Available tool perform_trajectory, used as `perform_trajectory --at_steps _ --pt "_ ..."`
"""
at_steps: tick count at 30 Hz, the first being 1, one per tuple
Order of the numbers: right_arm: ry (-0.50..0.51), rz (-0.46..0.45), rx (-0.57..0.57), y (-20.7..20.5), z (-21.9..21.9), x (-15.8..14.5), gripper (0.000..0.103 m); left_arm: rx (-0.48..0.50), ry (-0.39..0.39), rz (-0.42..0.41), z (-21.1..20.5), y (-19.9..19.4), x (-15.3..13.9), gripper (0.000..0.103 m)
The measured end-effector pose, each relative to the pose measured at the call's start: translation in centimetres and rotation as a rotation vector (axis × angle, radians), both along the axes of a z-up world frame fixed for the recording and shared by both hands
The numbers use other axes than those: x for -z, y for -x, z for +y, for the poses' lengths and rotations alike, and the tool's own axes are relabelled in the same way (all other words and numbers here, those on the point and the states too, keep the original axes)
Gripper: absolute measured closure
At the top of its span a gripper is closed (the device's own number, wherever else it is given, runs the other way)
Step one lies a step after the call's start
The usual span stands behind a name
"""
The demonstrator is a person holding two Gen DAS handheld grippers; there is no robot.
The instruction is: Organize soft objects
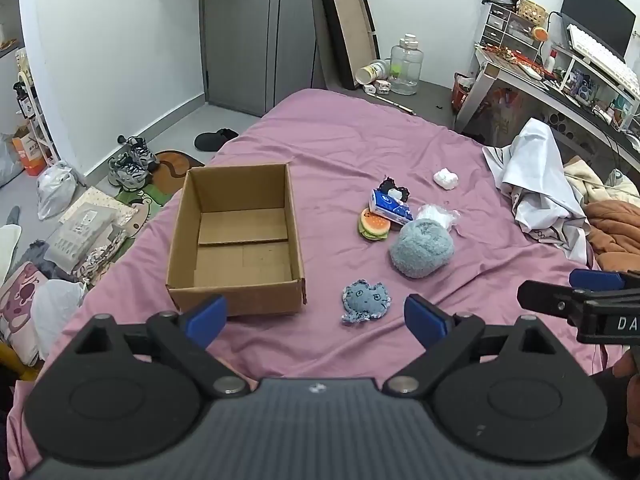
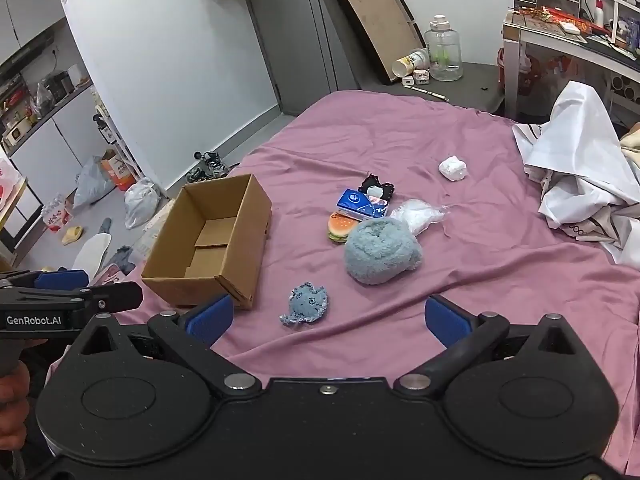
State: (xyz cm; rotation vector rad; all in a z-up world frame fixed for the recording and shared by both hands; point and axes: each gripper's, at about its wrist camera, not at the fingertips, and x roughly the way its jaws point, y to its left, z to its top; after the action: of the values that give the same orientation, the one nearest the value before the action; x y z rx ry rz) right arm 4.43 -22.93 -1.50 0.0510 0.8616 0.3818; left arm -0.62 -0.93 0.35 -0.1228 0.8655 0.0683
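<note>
An open, empty cardboard box (image 1: 236,240) (image 2: 208,244) stands on the pink bed sheet (image 1: 352,148). To its right lie soft things: a small blue denim toy (image 1: 366,300) (image 2: 306,304), a fluffy blue-grey ball (image 1: 422,247) (image 2: 380,254), a burger toy (image 1: 374,225) (image 2: 340,227), a blue tissue pack (image 1: 390,206) (image 2: 362,204), a black-edged pouch (image 1: 394,190), a clear plastic bag (image 1: 436,214) and a white lump (image 1: 445,178) (image 2: 453,168). My left gripper (image 1: 316,316) is open and empty, above the near bed edge. My right gripper (image 2: 328,314) is open and empty, just short of the denim toy.
Crumpled white sheets (image 1: 536,188) and orange bedding (image 1: 616,224) lie at the bed's right. A cluttered desk (image 1: 560,76) stands behind. Shoes (image 1: 132,164), bags and mats litter the floor left of the bed. A water jug (image 1: 405,65) stands by the far wall.
</note>
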Motion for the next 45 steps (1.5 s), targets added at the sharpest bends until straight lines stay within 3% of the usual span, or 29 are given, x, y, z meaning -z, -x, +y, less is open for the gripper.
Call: perform_trajectory --at_steps 45 --pt "-0.010 -0.018 0.009 0.0 -1.0 0.3 0.000 0.002 -0.002 -0.010 -0.7 -0.2 0.2 0.008"
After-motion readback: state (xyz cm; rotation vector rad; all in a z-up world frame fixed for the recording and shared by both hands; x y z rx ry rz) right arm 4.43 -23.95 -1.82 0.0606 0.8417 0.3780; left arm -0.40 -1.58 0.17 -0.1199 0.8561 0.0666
